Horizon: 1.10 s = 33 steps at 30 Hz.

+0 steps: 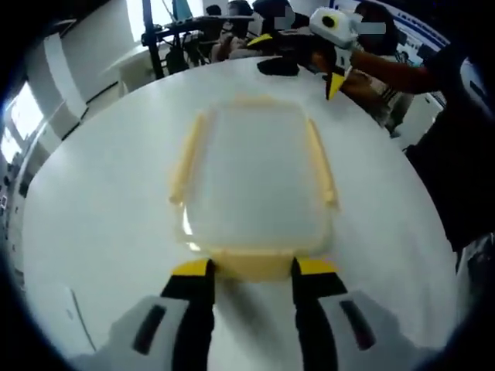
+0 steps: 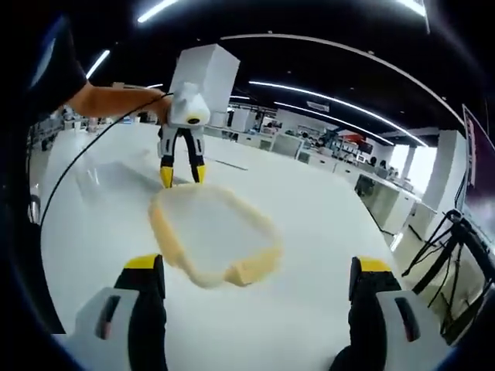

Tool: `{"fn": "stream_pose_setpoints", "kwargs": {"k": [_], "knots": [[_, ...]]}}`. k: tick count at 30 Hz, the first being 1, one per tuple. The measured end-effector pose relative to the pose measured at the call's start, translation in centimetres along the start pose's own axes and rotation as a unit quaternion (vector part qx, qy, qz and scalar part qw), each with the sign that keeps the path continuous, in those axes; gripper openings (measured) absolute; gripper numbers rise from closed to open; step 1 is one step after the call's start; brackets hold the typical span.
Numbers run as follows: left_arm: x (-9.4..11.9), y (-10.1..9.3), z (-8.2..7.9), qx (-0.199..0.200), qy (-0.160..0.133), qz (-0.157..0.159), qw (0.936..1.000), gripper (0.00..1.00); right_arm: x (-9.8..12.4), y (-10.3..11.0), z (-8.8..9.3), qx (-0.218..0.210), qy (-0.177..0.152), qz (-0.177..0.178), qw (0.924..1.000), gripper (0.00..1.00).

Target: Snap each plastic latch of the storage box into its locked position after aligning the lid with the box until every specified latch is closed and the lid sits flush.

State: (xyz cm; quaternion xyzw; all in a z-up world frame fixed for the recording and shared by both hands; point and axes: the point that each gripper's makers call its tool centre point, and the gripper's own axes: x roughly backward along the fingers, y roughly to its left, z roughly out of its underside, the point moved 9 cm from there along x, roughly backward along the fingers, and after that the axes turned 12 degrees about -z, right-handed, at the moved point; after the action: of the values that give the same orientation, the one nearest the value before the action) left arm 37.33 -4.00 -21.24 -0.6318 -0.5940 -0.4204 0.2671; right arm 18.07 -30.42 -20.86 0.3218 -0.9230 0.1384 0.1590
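The storage box (image 1: 255, 178) lies on the white round table (image 1: 100, 216), with a cloudy lid and pale yellow latches along its sides. My left gripper (image 1: 254, 268) is open, its jaws partly apart on either side of the near end latch (image 1: 255, 263); whether they press it I cannot tell. In the right gripper view the box (image 2: 213, 232) lies ahead, with the left gripper (image 2: 182, 174) at its far end. My right gripper (image 2: 255, 270) stands open well short of the box with nothing between its jaws. It also hangs beyond the box as the right gripper (image 1: 334, 77).
A person's arm (image 1: 394, 73) reaches in from the far right of the table. A black object (image 1: 278, 66) lies on the far table edge. Desks and equipment stands fill the room behind. A cable (image 2: 85, 166) trails from the left gripper across the table (image 2: 309, 232).
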Motion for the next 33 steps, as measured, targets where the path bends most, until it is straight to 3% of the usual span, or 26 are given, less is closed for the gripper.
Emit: {"fn": "stream_pose_setpoints", "kwargs": {"k": [19,28,33], "knots": [[-0.1,-0.1,0.1,0.000,0.003,0.000,1.0000,0.39,-1.2,-1.3,0.6,0.001,0.013,-0.030,0.9995,1.00],[-0.1,-0.1,0.2,0.001,0.001,0.000,1.0000,0.39,-2.4,-2.3,0.8,0.036,0.060,-0.076,0.9947,1.00],[-0.1,-0.2,0.1,0.001,-0.001,0.001,1.0000,0.39,-2.7,-2.9,0.8,0.038,0.069,-0.091,0.9927,1.00]]}}
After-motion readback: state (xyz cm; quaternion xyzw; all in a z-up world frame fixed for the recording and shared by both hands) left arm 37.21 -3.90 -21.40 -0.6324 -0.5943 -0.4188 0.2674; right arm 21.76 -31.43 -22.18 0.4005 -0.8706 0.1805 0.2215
